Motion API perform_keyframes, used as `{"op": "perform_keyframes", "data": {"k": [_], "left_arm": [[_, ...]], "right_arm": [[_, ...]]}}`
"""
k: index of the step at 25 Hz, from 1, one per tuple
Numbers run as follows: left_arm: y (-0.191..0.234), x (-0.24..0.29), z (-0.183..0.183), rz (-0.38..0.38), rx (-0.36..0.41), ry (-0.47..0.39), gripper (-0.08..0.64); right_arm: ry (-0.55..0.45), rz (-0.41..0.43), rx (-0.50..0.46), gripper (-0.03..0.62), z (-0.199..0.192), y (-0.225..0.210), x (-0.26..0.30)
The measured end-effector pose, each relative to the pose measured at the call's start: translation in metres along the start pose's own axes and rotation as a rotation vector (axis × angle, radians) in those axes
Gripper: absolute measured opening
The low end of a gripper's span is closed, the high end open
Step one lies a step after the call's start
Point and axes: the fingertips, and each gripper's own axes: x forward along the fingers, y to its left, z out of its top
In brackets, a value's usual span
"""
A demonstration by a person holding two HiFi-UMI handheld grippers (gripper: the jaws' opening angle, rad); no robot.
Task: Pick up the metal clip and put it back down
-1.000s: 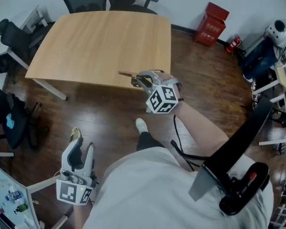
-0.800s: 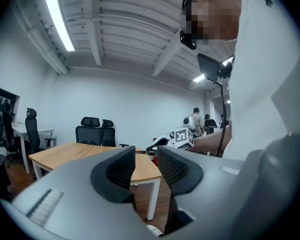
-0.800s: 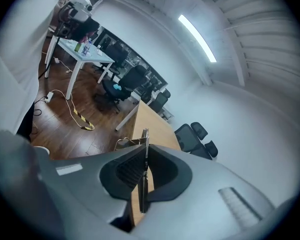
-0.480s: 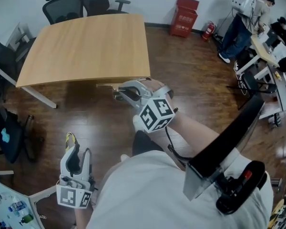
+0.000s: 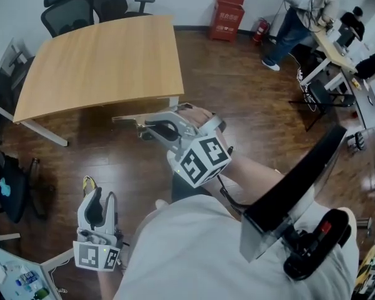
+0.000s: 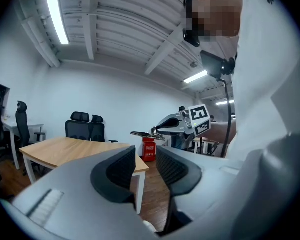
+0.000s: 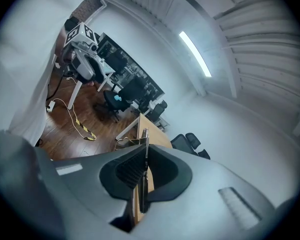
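Above wooden floor (image 5: 256,105), right tool (image 5: 145,125) holds metal clip (image 5: 126,119) pointing left, level.

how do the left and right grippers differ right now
The left gripper has jaws apart with nothing between them; the right gripper is shut on the metal clip. The left is held at the person's side, the right out in front near the table. Both are grey two-jaw tools.

Before the table (image 5: 94,61), the metal clip (image 5: 126,119); chairs (image 5: 81,5) behind.
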Motion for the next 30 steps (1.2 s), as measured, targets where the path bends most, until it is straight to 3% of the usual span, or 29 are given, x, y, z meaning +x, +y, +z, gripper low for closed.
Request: {"op": "perform_keyframes", "data": {"k": [11, 30], "left_arm": [[0.012, 0.027, 0.001, -0.005, -0.026, 0.002, 0.121], [0.065, 0.18, 0.039, 0.091, -0.006, 0.064, 0.12]], "right_arm": [[0.023, 0.003, 0.009, 0.006, -0.04, -0.018, 0.027], [0.074, 0.125, -0.017, 0.006, -0.237, -0.102, 0.223]]}}
